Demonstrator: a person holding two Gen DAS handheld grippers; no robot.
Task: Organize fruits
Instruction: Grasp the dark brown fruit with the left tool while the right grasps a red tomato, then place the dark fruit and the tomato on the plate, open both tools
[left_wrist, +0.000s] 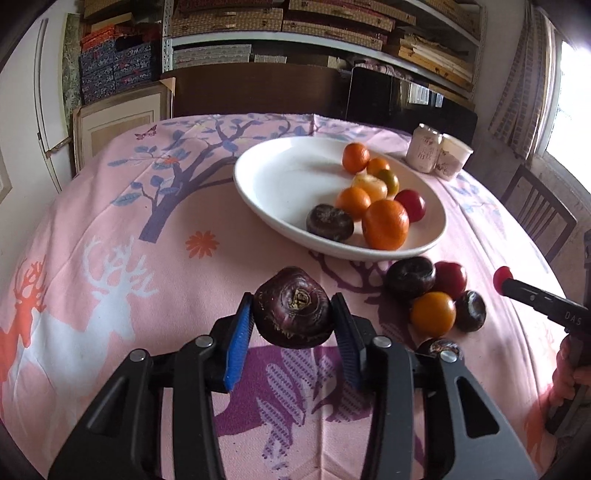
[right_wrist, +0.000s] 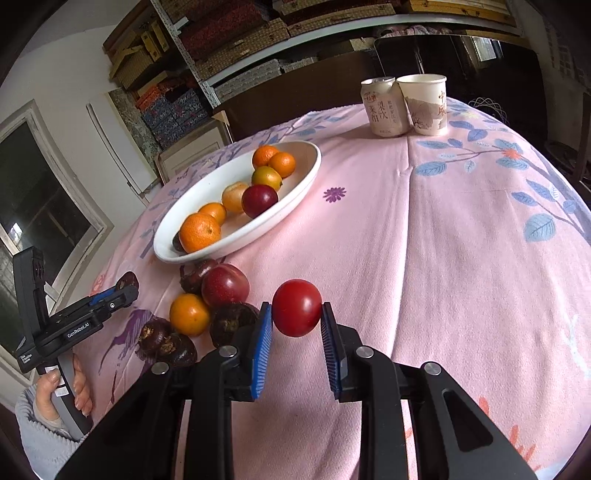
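Observation:
My left gripper (left_wrist: 291, 317) is shut on a dark purple water chestnut (left_wrist: 291, 314), held above the cloth in front of the white oval plate (left_wrist: 266, 173). My right gripper (right_wrist: 297, 317) is shut on a red tomato (right_wrist: 297, 312), held above the table right of a loose fruit pile (right_wrist: 207, 306). The plate (right_wrist: 295, 184) holds several oranges, a red fruit and a dark chestnut (left_wrist: 330, 222). Loose chestnuts, a red fruit and an orange (left_wrist: 433, 314) lie on the cloth just in front of the plate.
A drink can (right_wrist: 384, 107) and a paper cup (right_wrist: 424, 103) stand together at the table's far side. The round table has a pink patterned cloth (right_wrist: 443, 240). A wooden chair (left_wrist: 535, 210) stands at the right. Shelves with boxes line the back wall.

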